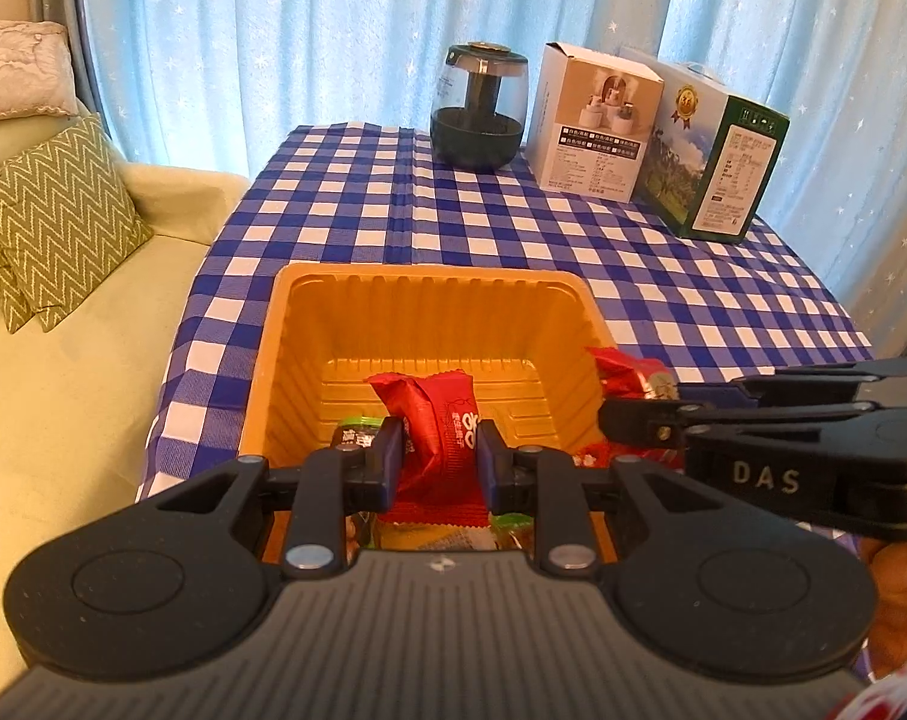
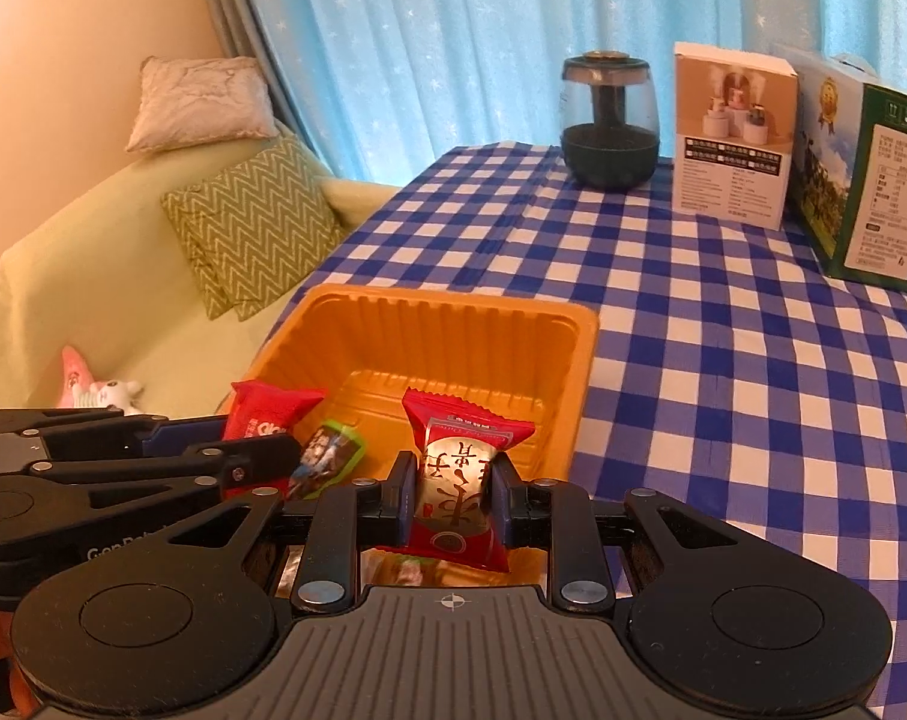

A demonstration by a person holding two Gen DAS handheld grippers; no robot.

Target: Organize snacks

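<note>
Left gripper (image 1: 438, 461): fingers pinching a glossy red foil snack packet with white lettering (image 1: 438, 429), held upright over the near end of the ribbed orange plastic tray (image 1: 429, 285). Right gripper (image 2: 450, 495): fingers pinching a second red snack packet with a gold-and-white label (image 2: 460, 480), just beside the first, above the tray's near right corner. Both packets hang over the tray, neither set down. On the tray floor a small green-wrapped candy (image 2: 327, 459) sits under the left gripper; more wrappers show dimly below the fingers, kind unclear. Step in hand, as judged: drop both packets into the tray. To do it well, lower each until its bottom edge nears the floor, keep the 2 grippers apart so they do not knock, aim for the bare far half of the tray, then spread the fingers. The light tray may slide on the blue-and-white checked cloth of the desk (image 2: 723, 360). Far: a dark glass jar (image 1: 477, 108) and 2 cartons stand well clear.
</note>
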